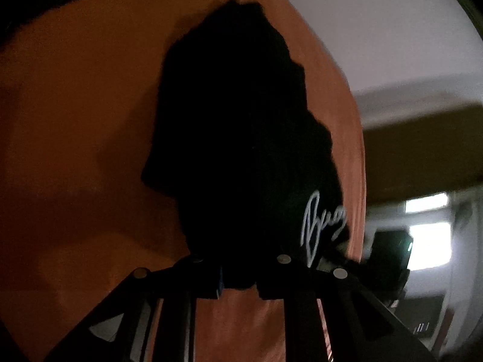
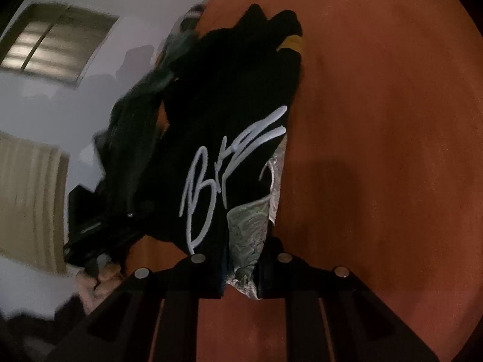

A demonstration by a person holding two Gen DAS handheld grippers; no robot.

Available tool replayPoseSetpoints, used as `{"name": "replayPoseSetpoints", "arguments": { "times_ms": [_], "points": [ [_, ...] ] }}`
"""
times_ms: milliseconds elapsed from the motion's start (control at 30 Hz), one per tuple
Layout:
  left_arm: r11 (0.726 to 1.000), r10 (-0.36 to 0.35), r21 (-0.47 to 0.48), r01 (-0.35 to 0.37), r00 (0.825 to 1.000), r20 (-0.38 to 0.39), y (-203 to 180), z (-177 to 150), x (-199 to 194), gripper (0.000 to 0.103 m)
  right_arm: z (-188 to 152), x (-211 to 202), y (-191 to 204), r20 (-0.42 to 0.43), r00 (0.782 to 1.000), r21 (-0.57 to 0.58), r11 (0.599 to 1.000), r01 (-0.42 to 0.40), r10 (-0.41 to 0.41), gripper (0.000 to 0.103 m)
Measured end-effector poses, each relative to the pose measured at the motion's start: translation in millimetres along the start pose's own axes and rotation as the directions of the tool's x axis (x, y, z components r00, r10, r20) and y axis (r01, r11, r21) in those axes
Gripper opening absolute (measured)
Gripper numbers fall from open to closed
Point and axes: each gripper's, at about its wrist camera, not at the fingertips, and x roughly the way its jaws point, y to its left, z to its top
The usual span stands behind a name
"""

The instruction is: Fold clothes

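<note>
Black shirt [image 1: 241, 126], white script lettering [image 2: 229, 175]: held bunched over an orange cloth [image 1: 75, 150]. Left gripper [image 1: 238, 283] jaws are clamped on its dark fabric; right gripper [image 2: 241, 280] jaws are clamped on its patterned edge.

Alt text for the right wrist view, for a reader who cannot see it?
The right claw is shut on a black garment with white script lettering, spread across an orange surface. The other claw sits at the left.
</note>
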Motion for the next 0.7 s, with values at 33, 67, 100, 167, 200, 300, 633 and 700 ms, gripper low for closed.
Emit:
{"name": "replayPoseSetpoints", "arguments": {
  "times_ms": [33,67,100,167,200,300,633,700],
  "points": [
    [0.999,0.004,0.032,-0.003,1.0,-0.027,0,-26,-3,0.016,-27,-11,-1,-0.022,1.0,-0.008,1.0,0.004,-0.004,0.013],
    [0.998,0.011,0.066,-0.008,0.998,-0.057,1,-52,-6,0.016,-55,-21,-3,-0.047,0.999,-0.015,1.0,0.013,-0.013,0.013],
    [0.994,0.032,0.103,-0.023,0.995,-0.09,2,-78,-6,0.017,-79,-28,-5,-0.066,0.998,-0.018,1.0,0.02,-0.021,0.013],
    [0.984,0.074,0.17,-0.056,0.992,-0.101,4,-107,-5,0.02,-118,-33,-15,-0.119,0.991,-0.004,0.999,0.053,-0.053,0.018],
    [0.969,0.103,0.232,-0.083,0.992,-0.077,2,-116,-10,0.023,-131,-34,-20,-0.141,0.987,-0.001,0.997,0.071,-0.07,0.028],
    [0.908,0.158,0.393,-0.142,0.987,-0.008,-7,-115,-43,0.026,-136,-42,-34,-0.184,0.979,-0.022,0.996,0.087,-0.09,0.046],
    [0.702,0.311,0.658,-0.271,0.949,0.059,-37,42,-43,0.061,0,-111,1,0.201,0.929,-0.358,0.86,0.364,-0.31,0.062],
    [0.724,0.293,0.616,-0.312,0.947,0.135,-40,63,-12,0.061,28,-91,6,0.286,0.893,-0.413,0.797,0.441,-0.347,0.062]
  ]
}}
